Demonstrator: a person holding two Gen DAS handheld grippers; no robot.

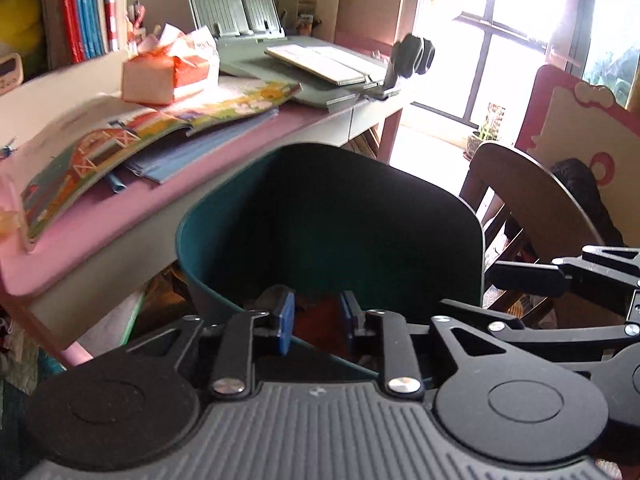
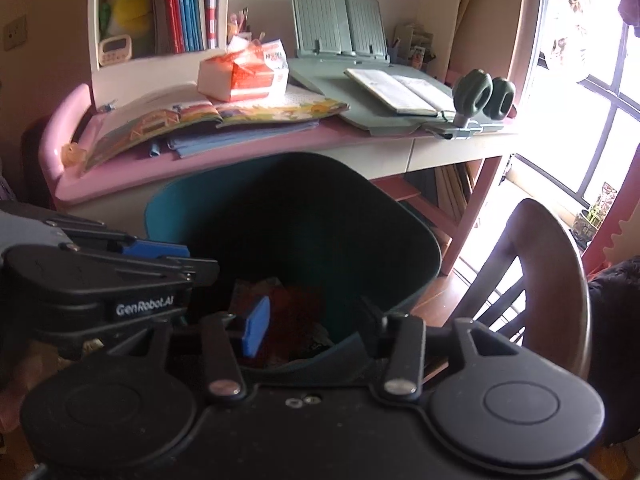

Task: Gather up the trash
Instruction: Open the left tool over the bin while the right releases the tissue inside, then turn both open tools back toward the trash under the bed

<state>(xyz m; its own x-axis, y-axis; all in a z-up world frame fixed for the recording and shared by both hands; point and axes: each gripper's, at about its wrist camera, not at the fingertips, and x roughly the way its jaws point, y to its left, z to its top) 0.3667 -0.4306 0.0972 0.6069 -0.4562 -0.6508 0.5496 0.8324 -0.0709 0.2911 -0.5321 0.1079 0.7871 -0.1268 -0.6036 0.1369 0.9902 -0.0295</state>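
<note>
Beyond and left of both tongs, the pink worktop (image 2: 120,176) carries a small yellowish scrap (image 2: 74,154) at its left end, possibly trash yet to collect, then picture books (image 2: 208,120) and an orange-and-white carton (image 2: 244,74). Directly below the tongs stands the teal bin (image 2: 416,240), with reddish trash (image 2: 296,316) already at its bottom. The left tongs (image 1: 316,316) are part open and empty; the right tongs (image 2: 312,326) gape wider, also empty. Collection seems partly done.
</note>
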